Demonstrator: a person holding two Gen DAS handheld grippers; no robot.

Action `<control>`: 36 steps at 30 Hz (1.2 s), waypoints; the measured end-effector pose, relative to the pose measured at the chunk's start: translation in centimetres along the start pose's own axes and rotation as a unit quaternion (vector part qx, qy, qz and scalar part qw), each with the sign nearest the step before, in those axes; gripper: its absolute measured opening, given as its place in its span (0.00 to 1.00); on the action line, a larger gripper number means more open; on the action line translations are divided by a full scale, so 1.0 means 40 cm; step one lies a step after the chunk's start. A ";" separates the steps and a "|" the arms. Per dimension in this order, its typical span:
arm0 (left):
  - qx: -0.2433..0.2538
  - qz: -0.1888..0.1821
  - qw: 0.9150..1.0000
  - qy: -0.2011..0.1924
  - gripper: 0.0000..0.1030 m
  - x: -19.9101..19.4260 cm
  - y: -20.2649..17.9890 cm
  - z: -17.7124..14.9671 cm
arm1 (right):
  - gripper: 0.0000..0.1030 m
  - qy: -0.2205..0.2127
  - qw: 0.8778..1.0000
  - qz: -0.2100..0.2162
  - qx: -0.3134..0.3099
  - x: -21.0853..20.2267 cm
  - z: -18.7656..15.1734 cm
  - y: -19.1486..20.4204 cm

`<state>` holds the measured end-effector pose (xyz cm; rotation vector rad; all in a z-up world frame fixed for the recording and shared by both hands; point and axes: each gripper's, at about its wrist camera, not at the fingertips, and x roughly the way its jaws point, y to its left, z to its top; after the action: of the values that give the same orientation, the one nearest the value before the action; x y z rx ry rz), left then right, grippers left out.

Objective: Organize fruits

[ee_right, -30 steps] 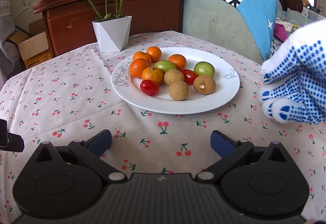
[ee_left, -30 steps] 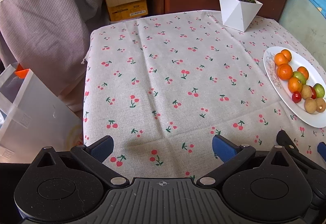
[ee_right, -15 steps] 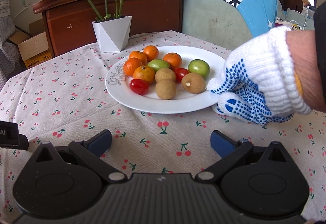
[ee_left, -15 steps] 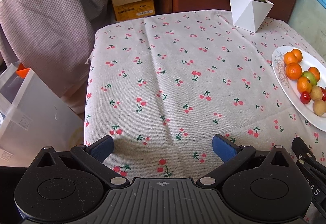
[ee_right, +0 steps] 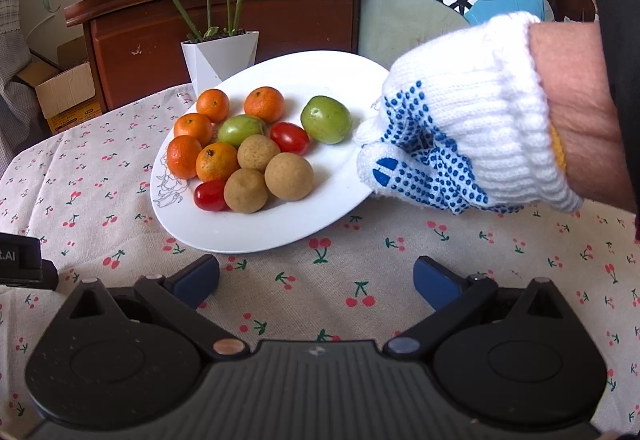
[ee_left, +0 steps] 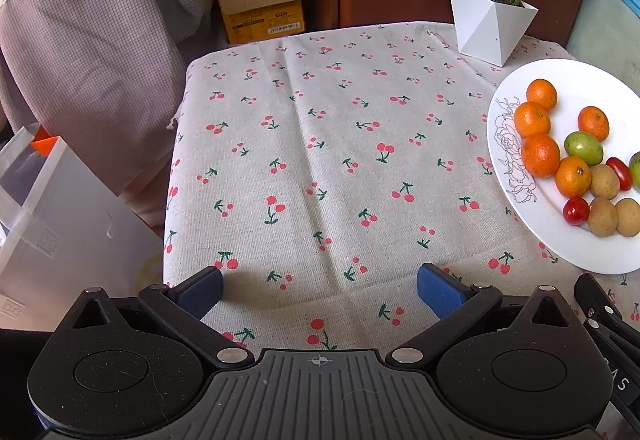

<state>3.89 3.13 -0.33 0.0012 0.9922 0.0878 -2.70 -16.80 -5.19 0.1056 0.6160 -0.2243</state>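
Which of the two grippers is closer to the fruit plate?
Right. The right gripper faces the plate just ahead; the left gripper sits off to its side, over bare tablecloth.

Worktop cloth (ee_left: pixel 320 160): beige, red cherries with green stems. Plate (ee_right: pixel 256 232): white, grey line-drawn flower at rim. Mandarins (ee_right: pixel 216 162): orange. Round fruits (ee_right: pixel 289 176): tan-brown. Tomatoes (ee_right: pixel 289 138): red. Two fruits (ee_right: pixel 326 119): green. Glove (ee_right: pixel 460 128): white knit, blue dots. Planter (ee_left: pixel 490 24): white. Tool pads (ee_left: pixel 438 290): dark blue, black body.
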 end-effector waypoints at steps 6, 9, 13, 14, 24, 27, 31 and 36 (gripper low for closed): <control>0.001 0.001 1.000 -0.003 1.00 0.000 -0.004 0.003 | 0.99 0.000 1.000 0.008 -0.003 -0.006 -0.003 -0.004; 0.001 0.001 1.000 -0.004 1.00 0.001 -0.004 0.002 | 0.99 0.000 1.000 0.009 -0.003 -0.006 -0.002 -0.004; 0.001 0.002 1.000 -0.006 1.00 0.002 -0.006 0.001 | 0.99 0.000 1.000 0.008 -0.004 -0.005 -0.001 -0.003; 0.002 0.002 1.000 -0.007 1.00 0.001 -0.007 0.000 | 0.99 0.000 1.000 0.008 -0.004 -0.006 -0.002 -0.003; 0.008 -0.001 1.000 -0.016 1.00 0.002 -0.006 -0.005 | 0.99 0.000 1.000 0.011 -0.005 -0.007 -0.005 -0.003; 0.008 -0.002 1.000 -0.016 1.00 0.002 -0.005 -0.005 | 0.99 0.000 1.000 0.011 -0.005 -0.007 -0.005 -0.003; 0.008 -0.002 1.000 -0.018 1.00 0.001 -0.004 -0.008 | 0.99 0.000 1.000 0.011 -0.005 -0.007 -0.005 -0.003; 0.008 -0.003 1.000 -0.018 1.00 0.000 -0.002 -0.008 | 0.99 0.000 1.000 0.011 -0.005 -0.007 -0.004 -0.003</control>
<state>3.63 3.02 -0.51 0.0143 0.9570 0.0745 -3.04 -16.83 -5.18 0.1022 0.6153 -0.2003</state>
